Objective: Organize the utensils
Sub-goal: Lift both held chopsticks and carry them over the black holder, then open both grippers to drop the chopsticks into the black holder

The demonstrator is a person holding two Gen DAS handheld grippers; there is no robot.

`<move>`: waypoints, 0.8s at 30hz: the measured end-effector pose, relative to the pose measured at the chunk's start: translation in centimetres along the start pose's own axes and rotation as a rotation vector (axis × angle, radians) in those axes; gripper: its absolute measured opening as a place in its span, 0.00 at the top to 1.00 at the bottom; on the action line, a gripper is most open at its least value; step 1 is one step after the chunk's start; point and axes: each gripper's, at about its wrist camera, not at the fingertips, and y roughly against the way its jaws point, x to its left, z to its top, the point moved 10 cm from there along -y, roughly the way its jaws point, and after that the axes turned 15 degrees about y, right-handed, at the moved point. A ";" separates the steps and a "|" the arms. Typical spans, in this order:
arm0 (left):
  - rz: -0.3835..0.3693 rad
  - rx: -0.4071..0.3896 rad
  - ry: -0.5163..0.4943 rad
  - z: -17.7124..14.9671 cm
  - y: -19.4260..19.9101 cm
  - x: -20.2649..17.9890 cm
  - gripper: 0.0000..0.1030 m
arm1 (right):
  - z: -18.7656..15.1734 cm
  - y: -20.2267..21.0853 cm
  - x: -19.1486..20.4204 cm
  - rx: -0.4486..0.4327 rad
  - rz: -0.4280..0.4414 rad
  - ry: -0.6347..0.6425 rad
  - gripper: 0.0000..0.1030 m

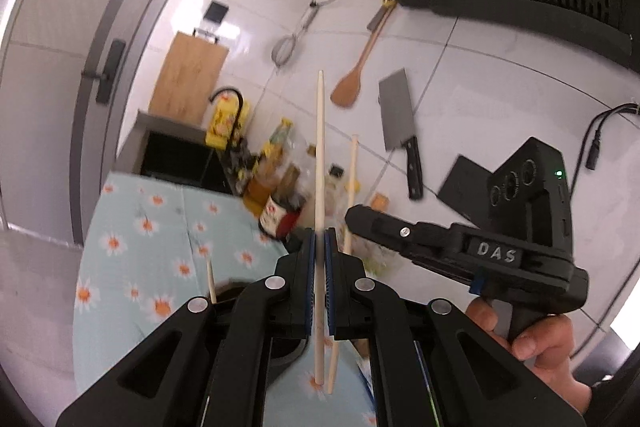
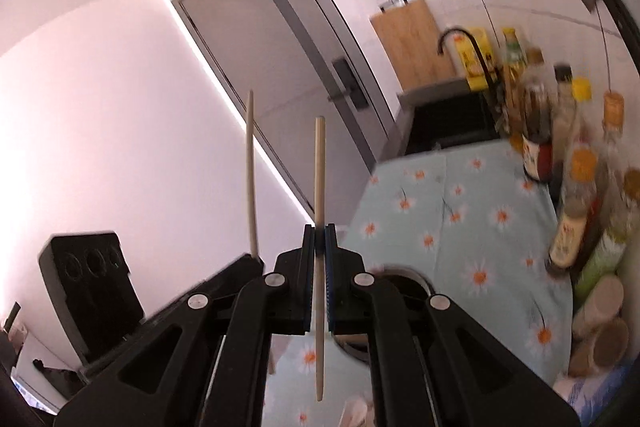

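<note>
left gripper (image 1: pixel 319 239): jaws clamped on one chopstick (image 1: pixel 320 155)
right gripper (image 2: pixel 319 239): jaws clamped on second chopstick (image 2: pixel 319 183)
progress: both lifted, neither stowed; holder (image 2: pixel 404 277) waits on tabletop (image 2: pixel 480 219)

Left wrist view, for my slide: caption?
Left tongs clamp a pale wooden chopstick upright above the daisy-print tablecloth.

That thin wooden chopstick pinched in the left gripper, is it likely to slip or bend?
The chopstick looks stiff, standing straight above the left gripper. Probably light, being so thin. Its smooth round shaft, pinched at one short stretch, might pivot or slide.
</note>
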 end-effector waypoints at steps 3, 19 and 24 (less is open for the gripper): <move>-0.011 -0.060 -0.018 0.4 -0.8 -0.1 0.97 | 1.6 -0.1 -0.8 -0.061 -0.011 0.014 0.94; 0.135 -0.223 -0.099 -1.3 -4.6 2.5 0.96 | 2.0 -2.9 -5.2 -0.122 -0.086 0.036 0.94; 0.183 -0.250 -0.156 -3.0 -5.1 2.7 0.96 | 0.6 -3.9 -5.9 -0.108 -0.090 0.026 0.94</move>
